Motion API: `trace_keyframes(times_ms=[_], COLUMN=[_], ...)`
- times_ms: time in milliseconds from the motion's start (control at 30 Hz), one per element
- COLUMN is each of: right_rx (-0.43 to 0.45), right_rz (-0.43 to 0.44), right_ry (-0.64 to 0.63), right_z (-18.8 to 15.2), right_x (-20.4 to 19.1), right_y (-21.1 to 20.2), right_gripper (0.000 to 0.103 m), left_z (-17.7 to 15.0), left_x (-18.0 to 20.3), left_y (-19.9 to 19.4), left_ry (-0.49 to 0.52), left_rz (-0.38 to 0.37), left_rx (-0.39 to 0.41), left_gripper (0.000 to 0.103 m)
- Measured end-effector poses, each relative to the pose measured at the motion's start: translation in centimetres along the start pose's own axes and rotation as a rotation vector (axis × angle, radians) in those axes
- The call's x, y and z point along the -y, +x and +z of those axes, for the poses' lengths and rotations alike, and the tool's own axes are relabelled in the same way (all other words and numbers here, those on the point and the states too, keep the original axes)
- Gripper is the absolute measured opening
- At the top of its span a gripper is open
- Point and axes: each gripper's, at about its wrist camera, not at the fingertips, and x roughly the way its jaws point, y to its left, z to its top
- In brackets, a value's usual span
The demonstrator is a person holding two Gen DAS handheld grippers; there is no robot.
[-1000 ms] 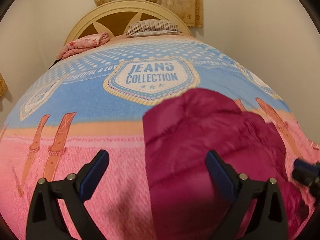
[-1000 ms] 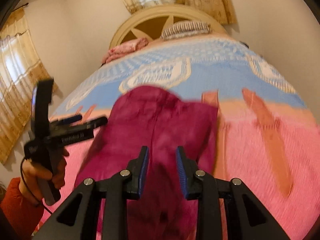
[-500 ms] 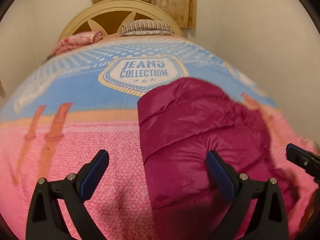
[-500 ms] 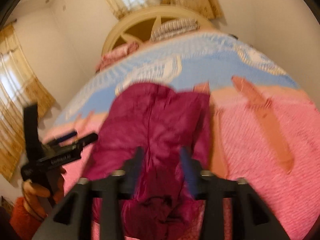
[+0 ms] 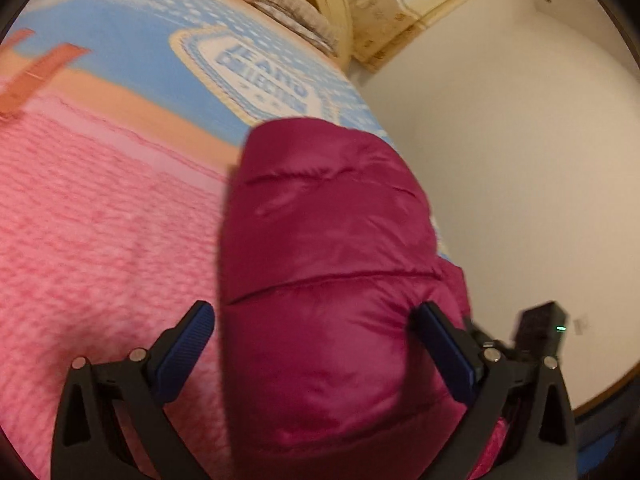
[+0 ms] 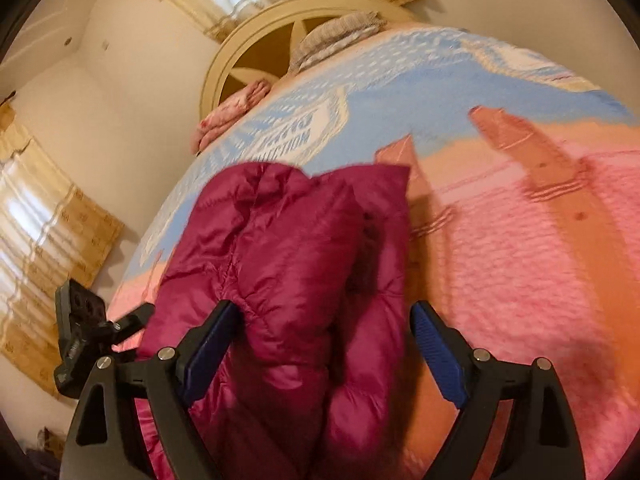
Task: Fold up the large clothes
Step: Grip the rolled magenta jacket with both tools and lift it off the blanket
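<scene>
Both hand-held grippers are seen with jaws spread wide and nothing clamped. On the left hand-held gripper, the blue pads are set on either side of a bulging quilted section of the magenta puffer jacket; whether the pads touch the fabric cannot be told. On the right hand-held gripper, the left pad is seen against a raised fold of the same jacket, while the right pad stands apart over the bedspread.

The jacket is bunched in a rounded heap on the bed, near its edge, resting on the pink knitted area of the bedspread and reaching the blue printed band. Beyond it, a striped pillow and folded pink cloth are noted at the cream headboard. Patterned curtains are observed on the walls.
</scene>
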Motion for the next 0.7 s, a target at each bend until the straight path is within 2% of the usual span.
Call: trace_keyframes(times_ms=[67,233,267,367,433,533,567,600,700], right_rx=[-0.02,-0.029,-0.038,-0.074,-0.095,-0.106,-0.116,-0.125,-0.117], right_rz=[0.032,0.033,0.042,0.091,0.081,0.064,0.093,0.112,0.091], right_ry=[0.012,-0.057,-0.067,-0.071,-0.09,-0.09,-0.055,-0.014,-0.006], right_z=[-0.3,-0.5,-0.5,-0.5,-0.5,-0.6,-0.8,-1.1,-2.3], right_x=[0.3,-0.4,-0.6,-0.7,-1.3,-1.9,-1.8,-1.7,-2.6], right_y=[1.0,2.3,2.6,3.6,4.4,4.8,4.8,4.7,3.5], right_gripper=[0.088,0.088,0.086,0.071,0.068,0.058,0.047,0.041,0.036], left_z=[0.4,0.4,0.5,0.7,0.6,0.6,0.4,0.2,-1.1], left_x=[0.2,1.5,1.5,1.2,1.5,1.5,1.5,1.7,2.4], left_y=[0.4,2.3,2.3,2.4,2.5,2.4,2.2,2.0,0.8], left_ry=[0.041,0.16,0.165,0.16,0.179,0.171,0.168,0.169,0.184], left_rz=[-0.01,-0.04,-0.05,-0.067,-0.054,-0.04,-0.039,-0.038,-0.033], left_rx=[-0.002,-0.042,-0.041,-0.037,-0.033,-0.03,-0.03,-0.031,-0.032], left_gripper=[0.103,0.103,0.103,0.103,0.102,0.089,0.082,0.078,0.073])
